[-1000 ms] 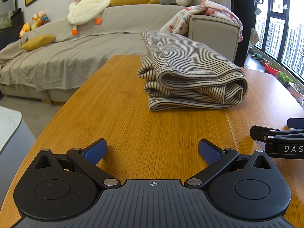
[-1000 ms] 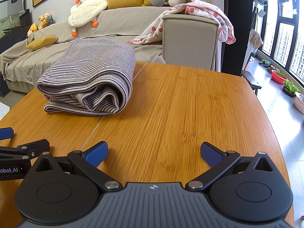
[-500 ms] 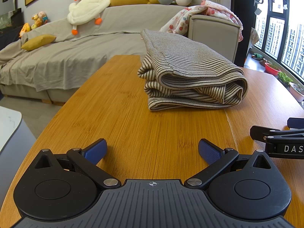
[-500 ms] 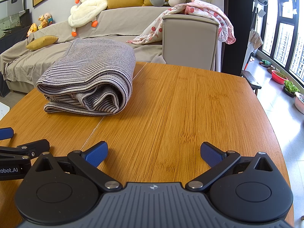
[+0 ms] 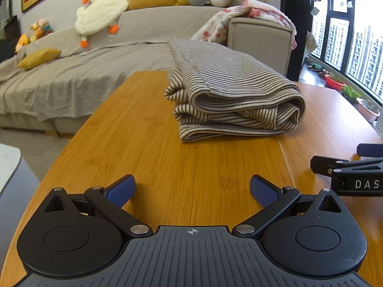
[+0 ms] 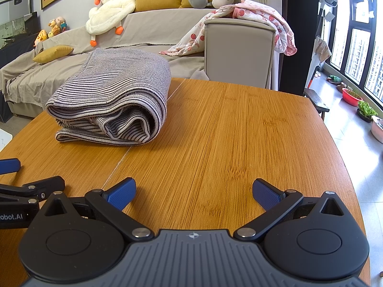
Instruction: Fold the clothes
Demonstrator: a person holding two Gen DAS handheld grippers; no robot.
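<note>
A grey-and-cream striped garment (image 5: 234, 91) lies folded in a thick bundle on the wooden table (image 5: 153, 148), toward its far edge. In the right wrist view the same striped garment (image 6: 115, 100) sits at the left. My left gripper (image 5: 192, 189) rests low over the near part of the table, open, nothing between its blue pads. My right gripper (image 6: 194, 191) is also open and empty, well short of the garment. Each gripper shows at the edge of the other's view: the right gripper (image 5: 354, 169) and the left gripper (image 6: 21, 186).
Behind the table runs a grey covered sofa (image 5: 71, 83) with a plush duck (image 5: 100, 14) and yellow cushions. A floral blanket (image 6: 253, 21) hangs over a grey chair back (image 6: 239, 52). Windows and potted plants (image 6: 366, 110) stand at the right.
</note>
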